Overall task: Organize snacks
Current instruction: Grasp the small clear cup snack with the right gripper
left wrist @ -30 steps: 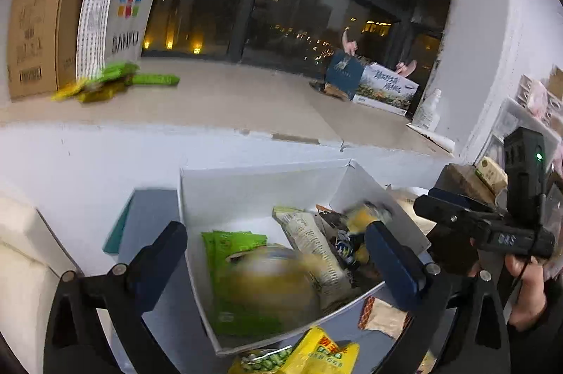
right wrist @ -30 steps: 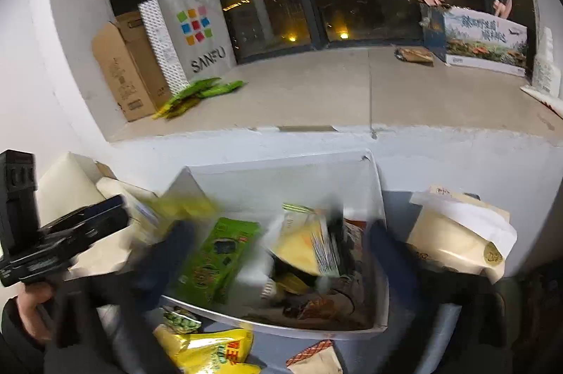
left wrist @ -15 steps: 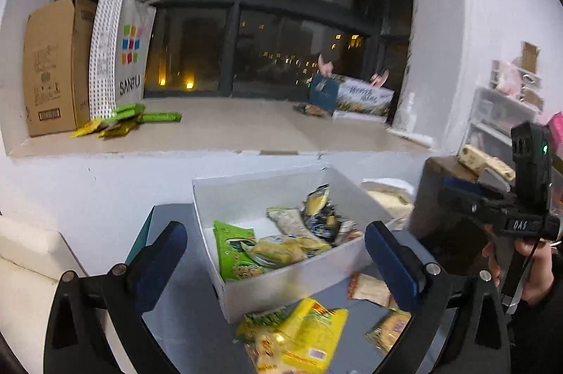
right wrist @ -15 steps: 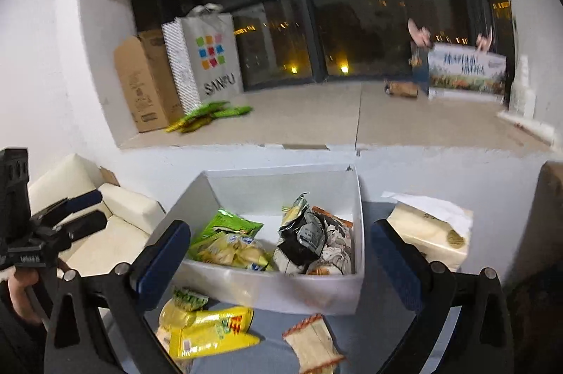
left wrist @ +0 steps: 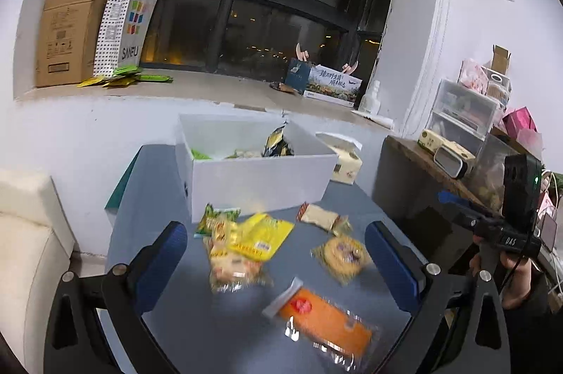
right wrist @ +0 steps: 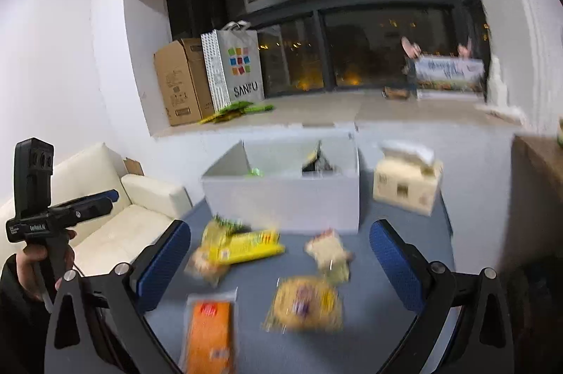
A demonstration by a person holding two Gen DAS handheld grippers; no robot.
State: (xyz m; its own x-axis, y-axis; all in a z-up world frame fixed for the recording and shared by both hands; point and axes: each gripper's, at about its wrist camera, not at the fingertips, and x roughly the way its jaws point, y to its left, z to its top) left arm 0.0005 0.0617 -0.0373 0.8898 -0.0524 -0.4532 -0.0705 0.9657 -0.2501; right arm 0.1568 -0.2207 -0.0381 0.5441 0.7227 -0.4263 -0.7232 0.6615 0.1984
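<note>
While both claws hang above the grey-blue tabletop (left wrist: 151,198), the left gripper (left wrist: 276,257) and the right gripper (right wrist: 279,263) each stand spread wide, holding nothing. An open white rectangular box (left wrist: 260,176) sits at the table's far edge with a few packets inside. Loose on the table in front of it lie a yellow snack bag (left wrist: 257,235), a round yellow pastry in clear wrap (left wrist: 341,256) and, nearest the near edge, an orange cracker packet (left wrist: 323,321). A cream tissue box (right wrist: 406,185) stands just beside the white box.
</note>
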